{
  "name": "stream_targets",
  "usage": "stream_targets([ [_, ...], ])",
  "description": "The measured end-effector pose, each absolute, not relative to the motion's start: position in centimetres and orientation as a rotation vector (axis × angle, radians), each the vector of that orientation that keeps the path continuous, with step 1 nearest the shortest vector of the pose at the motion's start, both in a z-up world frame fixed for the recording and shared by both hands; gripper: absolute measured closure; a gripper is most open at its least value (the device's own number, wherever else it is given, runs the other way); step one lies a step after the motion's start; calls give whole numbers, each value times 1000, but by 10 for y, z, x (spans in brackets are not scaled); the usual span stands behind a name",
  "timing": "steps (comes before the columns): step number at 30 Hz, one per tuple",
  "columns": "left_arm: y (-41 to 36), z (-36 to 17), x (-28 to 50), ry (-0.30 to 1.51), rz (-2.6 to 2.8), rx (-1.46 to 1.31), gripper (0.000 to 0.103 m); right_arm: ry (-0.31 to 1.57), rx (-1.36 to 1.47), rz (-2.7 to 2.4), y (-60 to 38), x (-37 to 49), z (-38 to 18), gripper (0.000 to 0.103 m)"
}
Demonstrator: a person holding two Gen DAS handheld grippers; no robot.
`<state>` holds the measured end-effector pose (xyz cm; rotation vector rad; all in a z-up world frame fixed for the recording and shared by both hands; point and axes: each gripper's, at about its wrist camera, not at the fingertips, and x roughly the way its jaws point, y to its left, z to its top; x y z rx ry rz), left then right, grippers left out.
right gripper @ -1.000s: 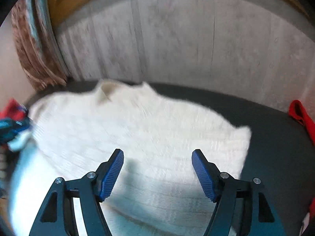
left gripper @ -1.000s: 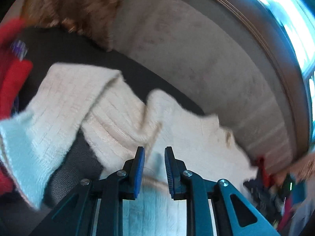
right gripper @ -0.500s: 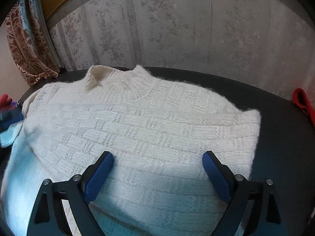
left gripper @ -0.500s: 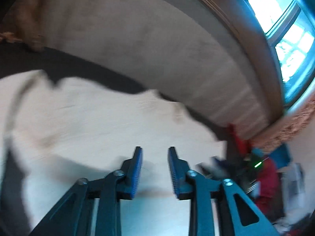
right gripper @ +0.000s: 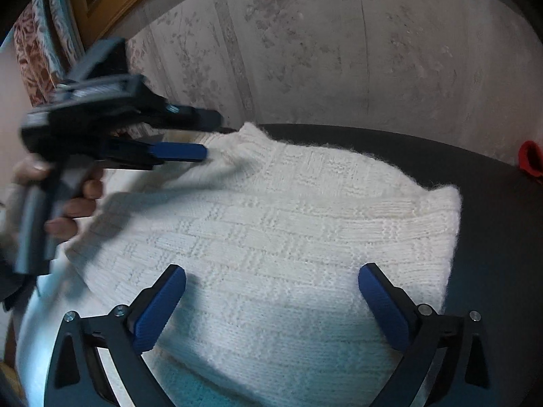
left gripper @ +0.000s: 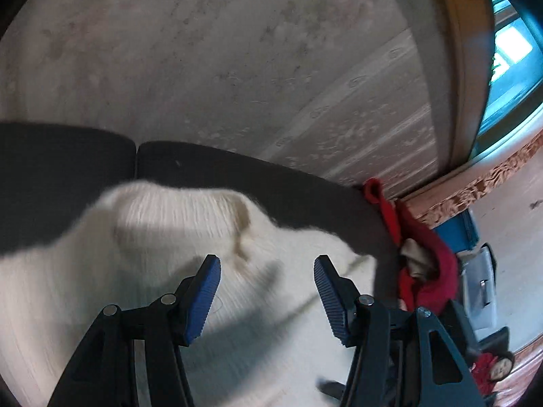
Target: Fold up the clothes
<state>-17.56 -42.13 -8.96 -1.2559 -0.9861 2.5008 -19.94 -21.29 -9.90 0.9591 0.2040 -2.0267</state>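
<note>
One cream sweater (right gripper: 288, 224) (basket-weave knit) lies flat.

My left tongs (left gripper: 266, 273) hang over the white sweater (left gripper: 152, 271), jaws opening, nothing between the blue pads (left gripper: 203, 296). The sweater is blurred and spread on a dark seat (left gripper: 203, 166); its collar (left gripper: 176, 210) is bunched up just past the tips. The seat has a seam (left gripper: 134, 159) splitting two cushions. Patterned wallpaper (left gripper: 237, 61) sits behind. A red garment (left gripper: 424, 254) is draped at the seat's right end, beside the sweater's edge. A wooden window frame (left gripper: 465, 61) and bright window (left gripper: 509, 51) show top right. A blue box (left gripper: 458, 234) and grey clutter (left gripper: 478, 291) lie lower right, too blurred to tell more.
</note>
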Motion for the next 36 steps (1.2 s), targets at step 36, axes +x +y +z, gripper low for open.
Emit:
stream_targets([
  [36,-435,-89,-60,-935,2997,-1199,67,92,1008,-1958,-203,-206,-90,0],
])
